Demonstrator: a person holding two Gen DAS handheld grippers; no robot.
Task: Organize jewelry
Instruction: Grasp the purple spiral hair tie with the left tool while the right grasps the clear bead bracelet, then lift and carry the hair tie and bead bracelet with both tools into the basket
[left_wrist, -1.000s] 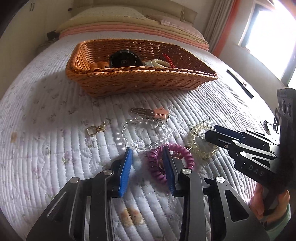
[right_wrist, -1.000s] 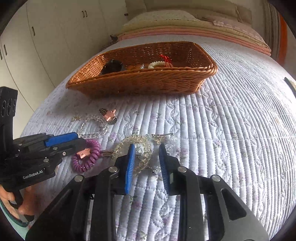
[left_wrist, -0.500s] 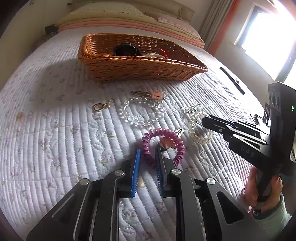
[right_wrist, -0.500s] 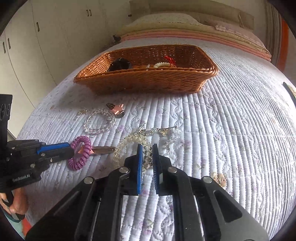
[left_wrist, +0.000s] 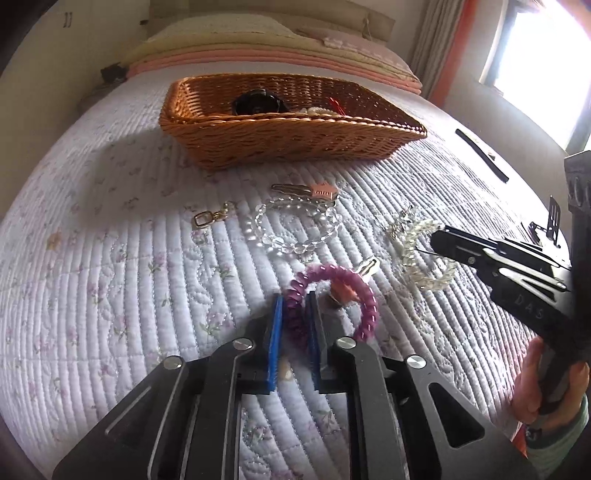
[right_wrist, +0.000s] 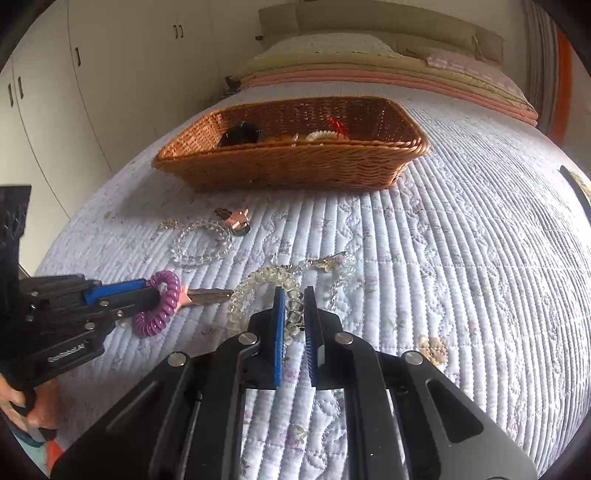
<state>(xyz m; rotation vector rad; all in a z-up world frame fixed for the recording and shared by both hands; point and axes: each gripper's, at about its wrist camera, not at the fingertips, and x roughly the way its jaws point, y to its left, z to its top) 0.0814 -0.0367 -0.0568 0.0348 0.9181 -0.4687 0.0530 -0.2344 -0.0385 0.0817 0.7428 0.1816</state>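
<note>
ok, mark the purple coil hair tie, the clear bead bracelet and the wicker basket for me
purple coil hair tie (left_wrist: 364, 301): left wrist view, right arc of the coil.
clear bead bracelet (left_wrist: 295, 245): left wrist view, near side of the bead loop.
wicker basket (right_wrist: 295, 173): right wrist view, front woven wall.

**Both tools closing on jewelry**

The left tool (left_wrist: 294, 300), open a second ago, is clamping the purple spiral hair tie (left_wrist: 332, 295); its jaws have just been closing. The right tool (right_wrist: 294, 295) is now pinching the clear bead bracelet (right_wrist: 266, 284).
</note>
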